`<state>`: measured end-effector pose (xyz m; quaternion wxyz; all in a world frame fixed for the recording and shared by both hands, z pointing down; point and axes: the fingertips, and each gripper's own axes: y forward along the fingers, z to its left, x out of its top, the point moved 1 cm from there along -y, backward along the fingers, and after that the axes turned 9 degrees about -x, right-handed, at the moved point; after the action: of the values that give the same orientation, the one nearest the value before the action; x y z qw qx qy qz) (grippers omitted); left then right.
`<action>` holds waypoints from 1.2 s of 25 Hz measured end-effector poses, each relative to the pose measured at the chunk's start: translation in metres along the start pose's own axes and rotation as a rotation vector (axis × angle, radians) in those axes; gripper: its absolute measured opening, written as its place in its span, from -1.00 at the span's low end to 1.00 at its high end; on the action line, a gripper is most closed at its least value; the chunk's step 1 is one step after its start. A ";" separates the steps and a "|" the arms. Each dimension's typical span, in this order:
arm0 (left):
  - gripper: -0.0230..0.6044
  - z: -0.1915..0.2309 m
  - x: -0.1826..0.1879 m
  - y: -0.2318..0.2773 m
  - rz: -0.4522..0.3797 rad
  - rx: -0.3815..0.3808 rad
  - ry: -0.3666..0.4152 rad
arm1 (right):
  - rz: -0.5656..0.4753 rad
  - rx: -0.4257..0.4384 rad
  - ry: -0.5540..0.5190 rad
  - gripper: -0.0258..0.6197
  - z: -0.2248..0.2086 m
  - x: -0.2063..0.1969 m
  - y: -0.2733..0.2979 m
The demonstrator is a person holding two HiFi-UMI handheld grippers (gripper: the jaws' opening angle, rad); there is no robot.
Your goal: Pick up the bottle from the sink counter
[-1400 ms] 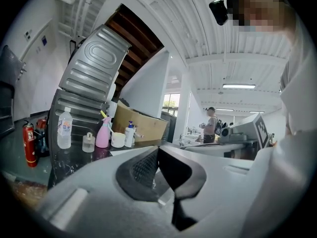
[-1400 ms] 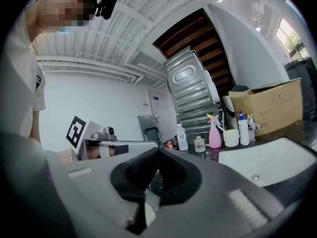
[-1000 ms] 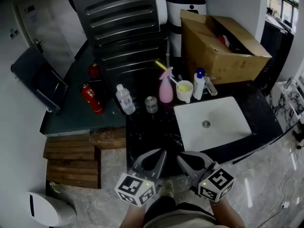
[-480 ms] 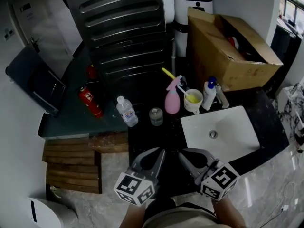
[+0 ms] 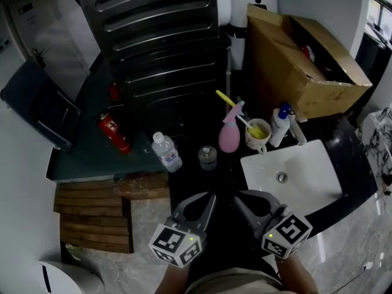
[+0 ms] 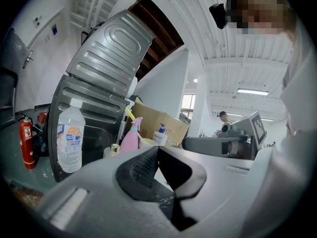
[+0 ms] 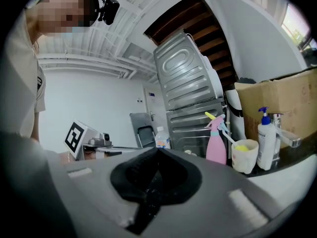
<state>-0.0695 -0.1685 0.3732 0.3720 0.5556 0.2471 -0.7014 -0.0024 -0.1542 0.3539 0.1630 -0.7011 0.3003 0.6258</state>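
A clear water bottle [image 5: 166, 152] with a white cap stands on the dark sink counter [image 5: 202, 182], left of a small jar [image 5: 207, 157]; it also shows as the bottle [image 6: 69, 139] and the bottle [image 7: 162, 137]. Both grippers hover low, in front of the counter's near edge, well short of the bottle. My left gripper [image 5: 208, 199] is shut with nothing in it, and its tip [image 6: 157, 148] points toward the counter. My right gripper [image 5: 240, 201] is shut and empty too, its tip [image 7: 157, 149] aimed the same way.
A pink spray bottle [image 5: 230, 133], a cup [image 5: 257, 135] with a yellow brush and a pump bottle [image 5: 279, 126] stand behind the white sink [image 5: 294, 176]. A cardboard box [image 5: 306, 60] sits at the back right. A grey ribbed machine [image 5: 159, 48] rises behind; red extinguishers [image 5: 115, 133] stand left.
The view has shifted: the counter and its objects sit lower and further right in the head view. Both grippers stay shut, side by side, low in the view.
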 end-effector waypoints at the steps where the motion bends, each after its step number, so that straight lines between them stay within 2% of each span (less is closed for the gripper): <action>1: -0.91 0.002 0.000 0.001 0.002 -0.003 -0.001 | 0.003 -0.004 0.002 -0.91 -0.001 0.000 0.002; 6: -0.91 0.010 -0.002 0.002 0.014 -0.013 -0.013 | 0.021 -0.001 0.007 -0.91 -0.002 -0.002 0.013; 13: -0.91 0.023 -0.008 0.002 0.026 0.024 -0.033 | 0.034 0.018 0.006 -0.91 -0.009 -0.002 0.022; 30: -0.91 0.063 -0.015 0.018 0.071 0.172 -0.059 | 0.093 0.099 0.017 -0.91 -0.047 -0.008 0.052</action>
<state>-0.0907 -0.2233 0.4057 0.3545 0.5729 0.1549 -0.7225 0.0016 -0.2208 0.3772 0.1658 -0.6828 0.3644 0.6111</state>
